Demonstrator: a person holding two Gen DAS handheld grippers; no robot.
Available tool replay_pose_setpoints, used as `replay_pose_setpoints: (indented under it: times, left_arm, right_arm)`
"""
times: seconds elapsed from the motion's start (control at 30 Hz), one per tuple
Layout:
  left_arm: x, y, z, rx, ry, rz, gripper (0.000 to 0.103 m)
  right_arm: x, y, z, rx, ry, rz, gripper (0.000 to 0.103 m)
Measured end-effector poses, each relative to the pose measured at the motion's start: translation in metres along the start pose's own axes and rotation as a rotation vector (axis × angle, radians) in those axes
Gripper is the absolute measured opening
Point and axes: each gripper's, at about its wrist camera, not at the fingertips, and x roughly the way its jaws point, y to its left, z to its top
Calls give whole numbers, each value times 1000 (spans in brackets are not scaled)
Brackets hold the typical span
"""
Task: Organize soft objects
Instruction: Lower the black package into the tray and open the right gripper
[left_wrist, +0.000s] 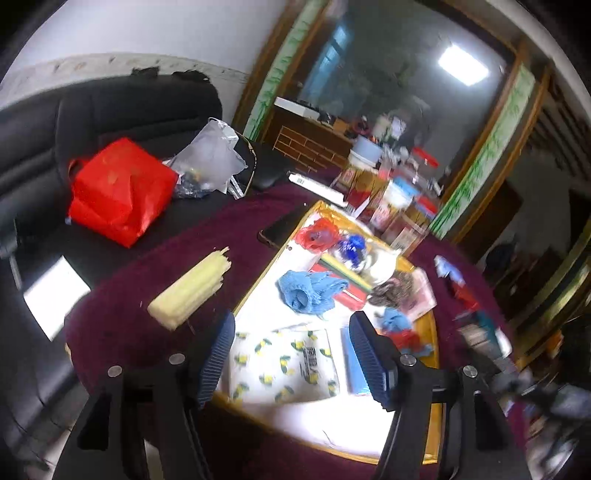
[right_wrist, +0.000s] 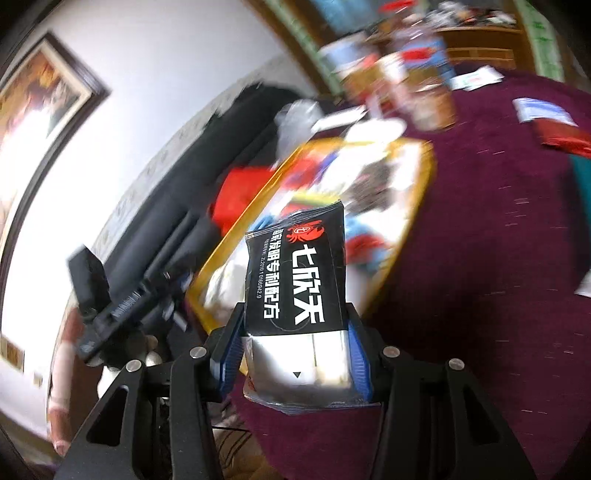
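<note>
Maroon-clothed bench (left_wrist: 155, 258), cluttered, yellow-rimmed tray (left_wrist: 432, 332) on top. Left tongs (left_wrist: 291, 354) spread wide, gripping nothing, hovering over a lemon-print packet (left_wrist: 284, 365) at the tray's 6 o'clock edge; blue knit cloth (left_wrist: 310, 291) bunched just past it at 12. Right tongs (right_wrist: 295, 354) clamped tight on a black sachet (right_wrist: 299, 273), held up at the tray's 6 o'clock side. Heavy motion blur beyond.

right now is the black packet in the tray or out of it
Out. The right gripper is shut on the black packet, holding it up in front of the yellow-rimmed tray.
</note>
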Motion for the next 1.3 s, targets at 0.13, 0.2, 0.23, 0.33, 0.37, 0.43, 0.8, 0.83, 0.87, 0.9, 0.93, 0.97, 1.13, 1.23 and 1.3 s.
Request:
replay_pose_setpoints:
  times: [0.13, 0.2, 0.23, 0.33, 0.37, 0.43, 0.8, 0.83, 0.87, 0.9, 0.93, 0.97, 1.13, 1.23, 1.3]
  left_arm:
    - [-23, 9, -5, -32, -48, -10, 73]
    - [-28, 11, -6, -28, -52, -4, 74]
    - [-30, 13, -6, -25, -52, -1, 75]
    - [-31, 17, -7, -28, -43, -5, 76]
    - [-30, 18, -8, -29, -38, -6, 77]
    - [-28, 20, -10, -37, -27, -10, 77]
    - [-21, 13, -16, -31, 7, -42, 77]
    - [-22, 13, -16, -29, 7, -43, 77]
    - [-23, 12, -15, -30, 7, -42, 77]
    - [-23, 11, -15, -31, 6, -42, 77]
    - [-24, 10, -15, -30, 6, -42, 77]
    - [-24, 9, -15, -30, 7, -43, 77]
    - [-27, -1, -17, -8, 15, -51, 77]
    - [-31, -9, -17, 9, 11, -52, 82]
    - [-33, -14, -17, 21, 4, -50, 87]
  right_arm:
    - [58, 39, -6, -123, 159, 10, 49]
    - [82, 50, -9, -196, 228, -31, 49]
    - [91, 53, -10, -217, 247, -48, 49]
    - [108, 51, -6, -241, 283, -94, 49]
    - [112, 49, -4, -251, 286, -129, 49]
    - [116, 45, 0, -257, 286, -175, 49]
    - [127, 35, 3, -390, 238, -380, 49]
    - [127, 38, -1, -398, 258, -336, 50]
    - [128, 41, -5, -412, 267, -308, 50]
    - [127, 46, -9, -433, 282, -286, 52]
    - [127, 49, -12, -444, 285, -284, 55]
    - [123, 51, -13, -449, 272, -285, 59]
    - [83, 43, -10, -368, 183, -235, 69]
    - [47, 36, -15, -320, 110, -206, 72]
    - [27, 31, -16, -297, 56, -215, 76]
